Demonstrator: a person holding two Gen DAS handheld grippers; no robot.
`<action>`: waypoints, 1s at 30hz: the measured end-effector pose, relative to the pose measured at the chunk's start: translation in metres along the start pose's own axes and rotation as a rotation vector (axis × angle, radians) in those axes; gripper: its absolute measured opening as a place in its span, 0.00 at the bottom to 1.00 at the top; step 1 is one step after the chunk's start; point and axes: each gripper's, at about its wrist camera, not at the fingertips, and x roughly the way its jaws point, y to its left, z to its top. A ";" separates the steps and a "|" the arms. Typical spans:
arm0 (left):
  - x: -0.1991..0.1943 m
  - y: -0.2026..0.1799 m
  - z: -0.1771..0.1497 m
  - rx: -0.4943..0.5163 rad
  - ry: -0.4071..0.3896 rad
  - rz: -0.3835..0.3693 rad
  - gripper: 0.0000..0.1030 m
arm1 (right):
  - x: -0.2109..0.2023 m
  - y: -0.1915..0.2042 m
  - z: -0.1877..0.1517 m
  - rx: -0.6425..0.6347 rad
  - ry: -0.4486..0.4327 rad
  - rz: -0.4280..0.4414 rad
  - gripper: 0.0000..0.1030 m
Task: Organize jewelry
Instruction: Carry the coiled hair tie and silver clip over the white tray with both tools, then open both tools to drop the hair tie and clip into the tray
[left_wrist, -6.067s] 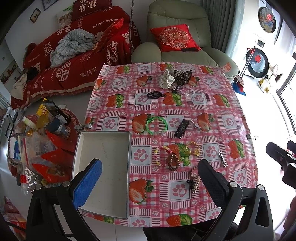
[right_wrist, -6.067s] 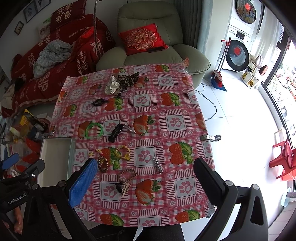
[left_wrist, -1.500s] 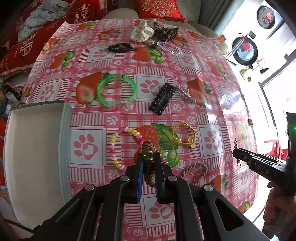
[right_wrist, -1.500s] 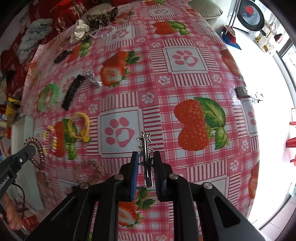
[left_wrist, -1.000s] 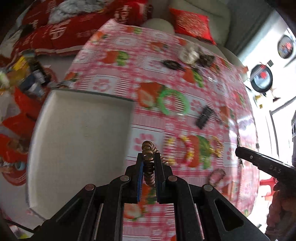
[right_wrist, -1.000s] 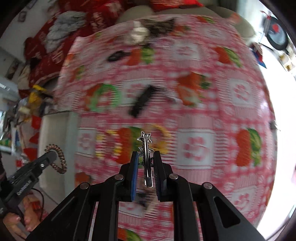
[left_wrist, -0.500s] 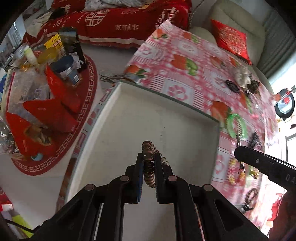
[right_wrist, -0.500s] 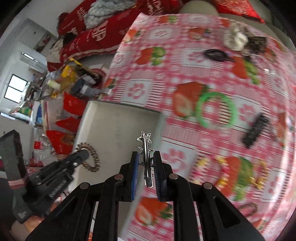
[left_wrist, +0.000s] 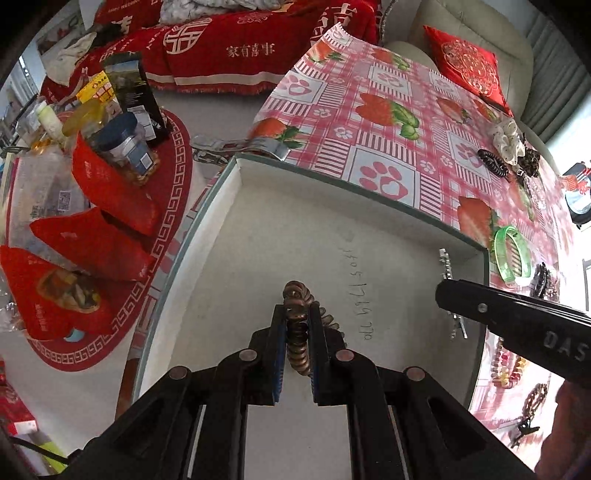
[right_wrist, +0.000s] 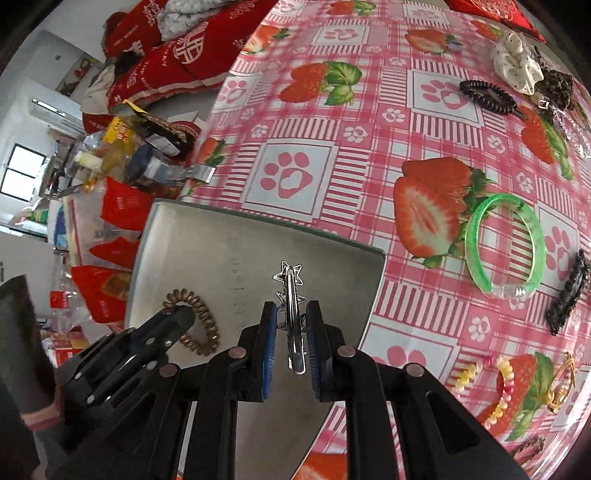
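Note:
My left gripper is shut on a brown spiral hair tie and holds it over the inside of a white box lid. In the right wrist view the same hair tie hangs from the left gripper over the lid. My right gripper is shut on a silver star hair clip, held over the lid's right part. That clip also shows in the left wrist view, sticking out of the right gripper.
On the strawberry tablecloth lie a green bangle, a black claw clip, a beaded bracelet, a dark bracelet and scrunchies. A low red table with bottles and red packets stands left of the lid.
Both grippers have moved left from the tablecloth to over the white lid, each carrying its item. The right gripper has come closer to the left one.

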 end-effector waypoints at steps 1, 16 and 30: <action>0.002 0.000 0.000 -0.001 0.003 0.000 0.16 | 0.003 -0.001 0.001 0.003 0.005 -0.003 0.17; 0.012 0.001 0.002 0.018 0.019 0.073 0.29 | 0.019 -0.002 0.002 -0.020 0.013 -0.032 0.28; -0.015 -0.008 -0.001 0.060 -0.052 0.127 1.00 | -0.037 -0.009 -0.003 0.041 -0.094 0.024 0.48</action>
